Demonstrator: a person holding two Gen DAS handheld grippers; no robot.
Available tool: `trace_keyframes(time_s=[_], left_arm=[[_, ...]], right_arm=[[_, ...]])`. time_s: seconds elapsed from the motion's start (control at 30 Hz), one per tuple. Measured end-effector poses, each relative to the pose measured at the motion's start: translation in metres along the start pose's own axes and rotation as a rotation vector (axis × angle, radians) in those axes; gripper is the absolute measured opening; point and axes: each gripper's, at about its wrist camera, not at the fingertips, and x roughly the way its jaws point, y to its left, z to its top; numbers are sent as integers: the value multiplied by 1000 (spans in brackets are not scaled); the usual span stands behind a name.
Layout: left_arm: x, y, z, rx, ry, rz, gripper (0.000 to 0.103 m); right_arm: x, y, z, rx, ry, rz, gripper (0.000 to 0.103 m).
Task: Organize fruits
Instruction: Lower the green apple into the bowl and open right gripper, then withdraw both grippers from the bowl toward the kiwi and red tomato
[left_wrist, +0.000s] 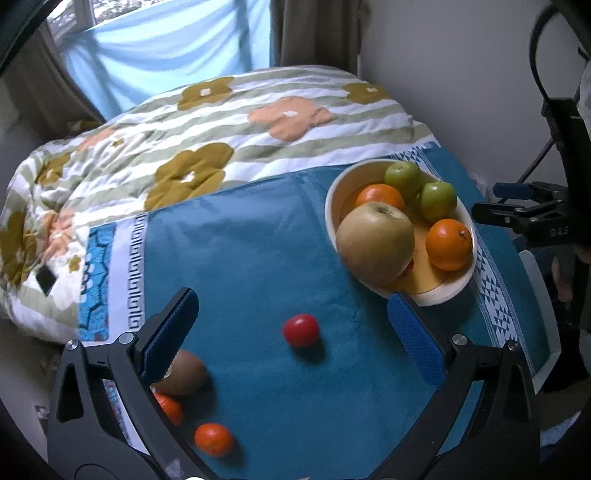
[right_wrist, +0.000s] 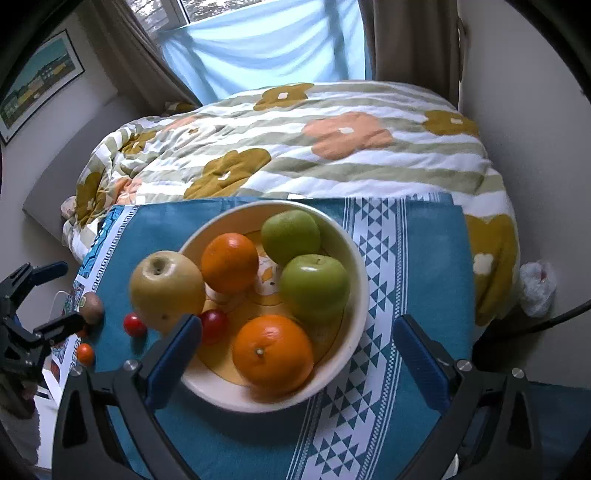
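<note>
- The bowl (right_wrist: 356, 295) holds two oranges (right_wrist: 272, 350), two green apples (right_wrist: 314, 287), a red tomato (right_wrist: 213, 325) and a big yellow apple (right_wrist: 167, 290) leaning on its left rim.
- Loose on the blue cloth (left_wrist: 251, 243) left of the bowl: a red tomato (left_wrist: 301, 329), a kiwi (left_wrist: 186, 373), and two tangerines (left_wrist: 214, 439) near the cloth's front-left edge.
- Open cloth lies between the loose fruit and the bowl.
- Left gripper (left_wrist: 291, 339) is spread wide, empty, above the loose tomato.
- Right gripper (right_wrist: 295, 358) is spread wide, empty, at the bowl's near rim.
- No readable writing.
</note>
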Motion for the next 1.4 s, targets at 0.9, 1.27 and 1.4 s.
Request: trace_keyframes(time_s=[0.9, 1.27, 1.4], left_arm=[[-79, 159, -81, -6, 9, -14, 103], [-14, 166, -103, 31, 98, -99, 103], [9, 160, -100, 43, 113, -118, 103]], right_arm=[[-48, 186, -41, -52, -55, -30, 103], [17, 201, -66, 2, 28, -29, 103], [35, 201, -69, 17, 42, -40, 103]])
